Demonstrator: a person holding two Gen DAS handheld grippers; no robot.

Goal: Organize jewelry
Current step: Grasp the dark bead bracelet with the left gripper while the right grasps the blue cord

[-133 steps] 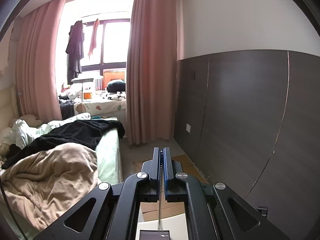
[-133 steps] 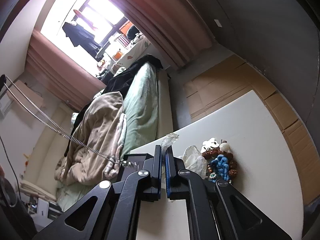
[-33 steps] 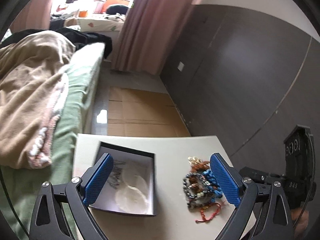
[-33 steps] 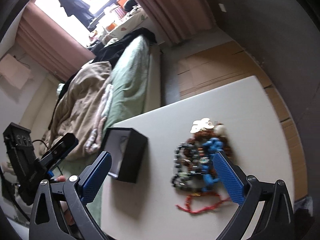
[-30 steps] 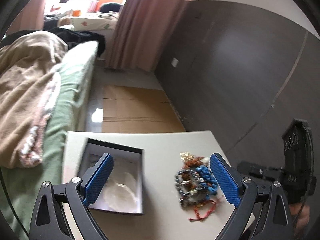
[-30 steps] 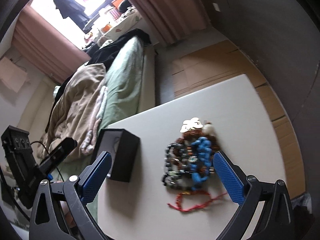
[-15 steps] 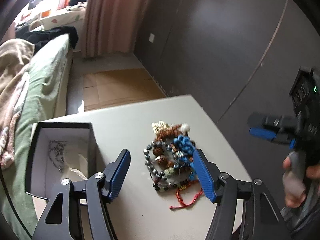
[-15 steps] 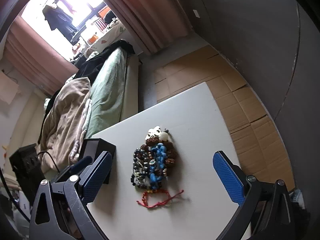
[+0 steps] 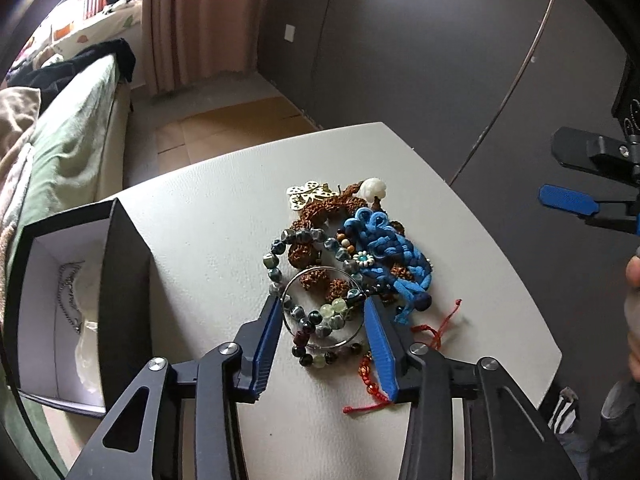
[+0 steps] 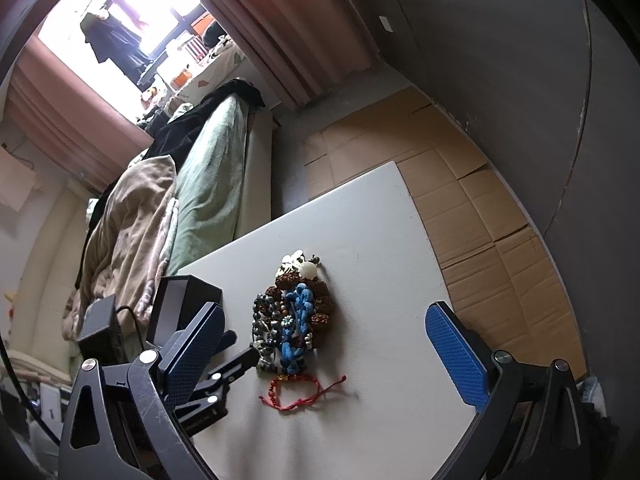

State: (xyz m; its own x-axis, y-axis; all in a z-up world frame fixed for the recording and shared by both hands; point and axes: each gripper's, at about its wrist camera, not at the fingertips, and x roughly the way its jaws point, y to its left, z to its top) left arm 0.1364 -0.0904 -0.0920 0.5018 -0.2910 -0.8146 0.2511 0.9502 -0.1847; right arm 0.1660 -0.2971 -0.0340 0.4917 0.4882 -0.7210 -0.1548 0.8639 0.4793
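1. At the far left of the left wrist view we see an open black box with a white lining, standing on the worktop. A thin chain lies inside it on something pale that we cannot make out. The box's near left corner is cut off by the lens edge.
2. Behind the box lies a bed with a green sheet and a beige blanket, and past it pink curtains and a bright, washed-out window.
3. Our left hand-held gripper is released, its blue pads set either side of the near end of the jewelry pile, low over the worktop. Between the pads we see a thin metal ring and a bracelet of grey-green beads. We cannot tell whether the pads touch them.
4. The pile is tangled: brown knobbly beads, a blue knotted cord, a gold filigree piece and a white bead at the far end. Where one piece ends and the next begins is hard to tell. A red string bracelet lies at the near end, partly under the left gripper's right finger.
5. The worktop is pale and matte, with flattened cardboard on the floor beyond it and a dark panelled wall behind.
6. Our right hand-held gripper is spread wide and holds nothing, well above the worktop. In the left wrist view only one blue pad and part of its frame show at the right edge.
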